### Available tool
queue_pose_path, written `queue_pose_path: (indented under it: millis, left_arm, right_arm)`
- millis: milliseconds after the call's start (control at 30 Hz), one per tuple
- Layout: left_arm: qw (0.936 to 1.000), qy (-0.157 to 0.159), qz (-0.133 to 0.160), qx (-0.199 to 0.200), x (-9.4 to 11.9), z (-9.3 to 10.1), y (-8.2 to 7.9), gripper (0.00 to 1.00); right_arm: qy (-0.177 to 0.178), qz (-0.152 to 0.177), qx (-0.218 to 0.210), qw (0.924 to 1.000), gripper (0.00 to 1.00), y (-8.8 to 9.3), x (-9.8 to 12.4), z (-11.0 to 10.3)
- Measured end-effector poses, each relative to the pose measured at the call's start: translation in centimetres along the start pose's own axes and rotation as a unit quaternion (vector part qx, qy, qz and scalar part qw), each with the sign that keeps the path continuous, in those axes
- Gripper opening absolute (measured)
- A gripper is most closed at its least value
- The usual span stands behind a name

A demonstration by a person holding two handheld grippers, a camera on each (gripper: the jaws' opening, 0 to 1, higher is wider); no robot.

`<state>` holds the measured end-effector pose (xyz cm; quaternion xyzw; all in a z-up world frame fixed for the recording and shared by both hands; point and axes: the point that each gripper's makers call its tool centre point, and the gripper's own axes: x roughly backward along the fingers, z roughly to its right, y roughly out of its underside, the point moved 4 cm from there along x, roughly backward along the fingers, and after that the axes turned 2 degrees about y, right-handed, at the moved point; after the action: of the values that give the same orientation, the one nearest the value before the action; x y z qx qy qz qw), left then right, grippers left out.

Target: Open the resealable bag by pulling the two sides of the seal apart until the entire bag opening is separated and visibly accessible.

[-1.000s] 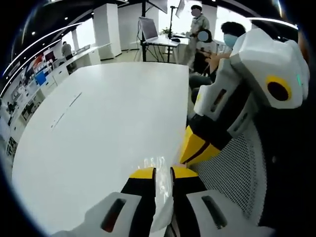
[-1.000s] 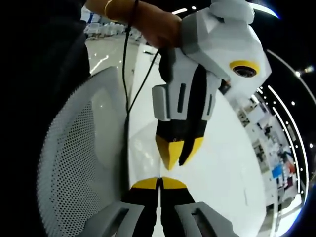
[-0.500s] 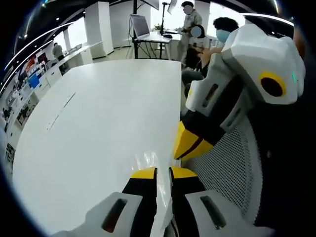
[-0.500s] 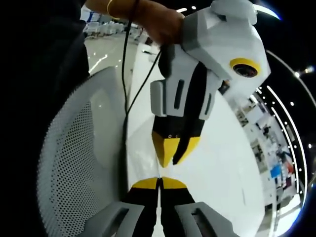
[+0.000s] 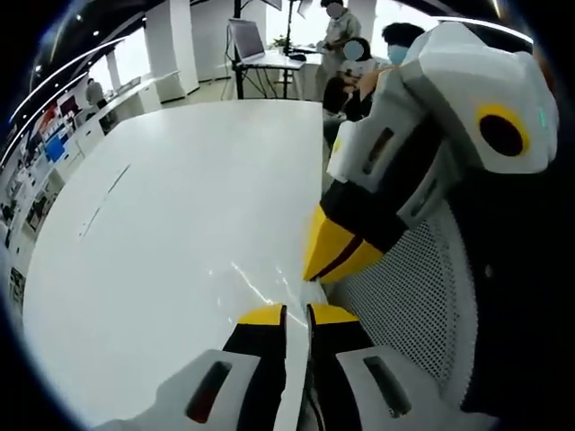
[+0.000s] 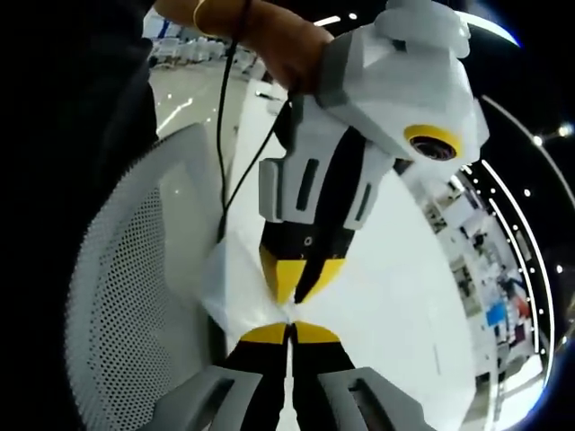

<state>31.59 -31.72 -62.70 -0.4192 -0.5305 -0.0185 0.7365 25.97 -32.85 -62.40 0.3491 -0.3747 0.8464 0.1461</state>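
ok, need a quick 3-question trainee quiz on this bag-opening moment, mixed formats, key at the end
1. True or false: the left tool and the right tool are both shut on the clear resealable bag.
2. Multiple choice: the tips of the two tools are A) at opposite ends of the white table B) close together, almost meeting C) resting flat on the mesh chair back.
3. Fill in: in the left tool's view, people stand and sit at the table's ____ end.

Key: 1 true; 2 B; 3 far.
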Motion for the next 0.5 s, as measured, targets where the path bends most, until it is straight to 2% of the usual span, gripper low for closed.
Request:
queue_pose_path:
  millis: [133, 267, 300, 367, 500]
  left_arm:
    - [0.9999, 0.006, -0.007, -0.012, -0.2, 0.1, -0.1, 0.0]
    - [1.0, 0.001, -0.004, 0.001, -0.2, -0.1, -0.3, 0.0]
    - [0.9999, -0.012, 0.006, 0.004, -0.1, -0.4, -0.6, 0.0]
    - [0.9998, -0.015, 0.01, 0.005, 0.1, -0.6, -0.7, 0.0]
    - [0.9991, -0.036, 0.015, -0.016, 0.4, -0.9, -1.1, 0.0]
  right_arm:
    - [0.001, -0.001, -0.004, 1.0, 0.0, 0.0, 0.1, 0.0]
    - [0.0, -0.008, -0.001, 1.0, 0.0, 0.3, 0.1, 0.0]
    - [-0.001, -0.009, 0.0, 1.0, 0.0, 0.4, 0.1, 0.0]
    - [-0.01, -0.011, -0.009, 0.9998, 0.0, 0.5, 0.1, -0.2]
    - [-0.007, -0.01, -0.013, 0.9998, 0.0, 0.3, 0.0, -0.1]
